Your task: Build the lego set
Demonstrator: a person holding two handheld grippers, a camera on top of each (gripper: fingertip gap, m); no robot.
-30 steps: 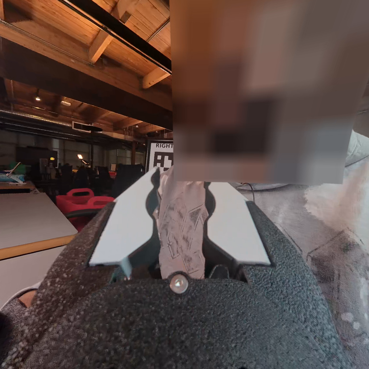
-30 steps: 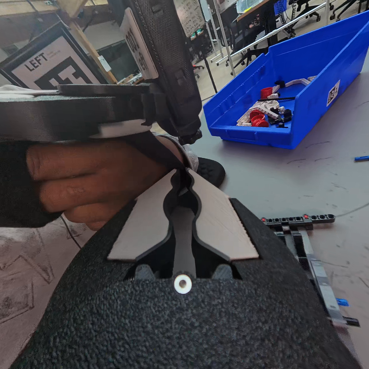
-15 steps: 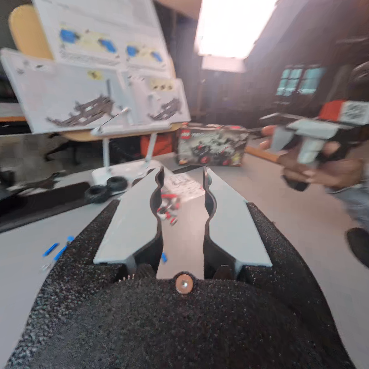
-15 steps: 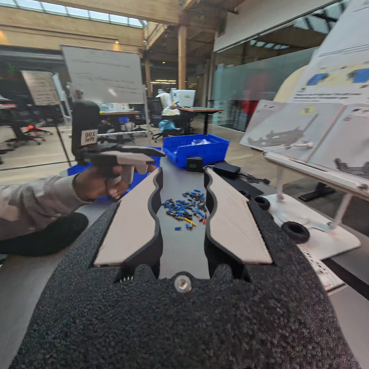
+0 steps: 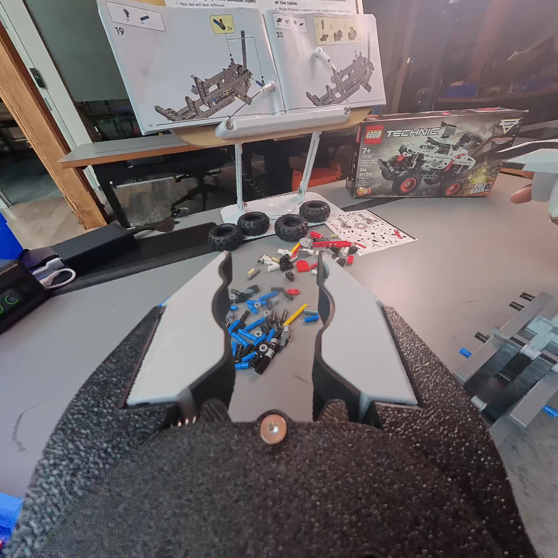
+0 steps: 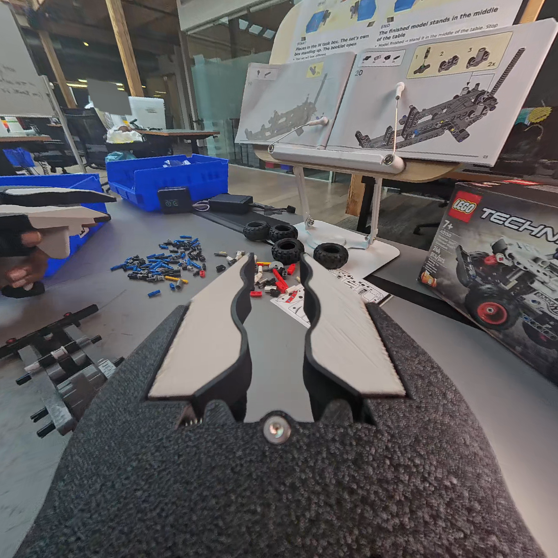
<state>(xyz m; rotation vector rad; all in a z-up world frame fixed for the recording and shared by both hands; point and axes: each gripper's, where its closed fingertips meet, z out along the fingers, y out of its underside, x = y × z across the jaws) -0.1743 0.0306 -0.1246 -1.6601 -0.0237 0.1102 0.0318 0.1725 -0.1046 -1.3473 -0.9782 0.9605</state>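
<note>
Half-built grey frame [image 6: 57, 371] lies flat on the table [image 5: 437, 271], low and left of the right claw [image 6: 276, 262] and right of the left claw [image 5: 273, 265]. Both claws stand apart, holding nothing. The left hovers over the heap of blue and black pins [image 5: 256, 332]; the right points toward red and white pieces [image 6: 274, 280] near four tyres [image 6: 287, 250]. Likely risk: closing on the crowded heap may catch several pins or scatter them.

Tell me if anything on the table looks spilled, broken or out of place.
Nothing stands out. The small pins lie in a loose pile on the table, four tyres sit by the booklet stand, and the part-built frame lies flat. Both tongs are open and empty.
</note>
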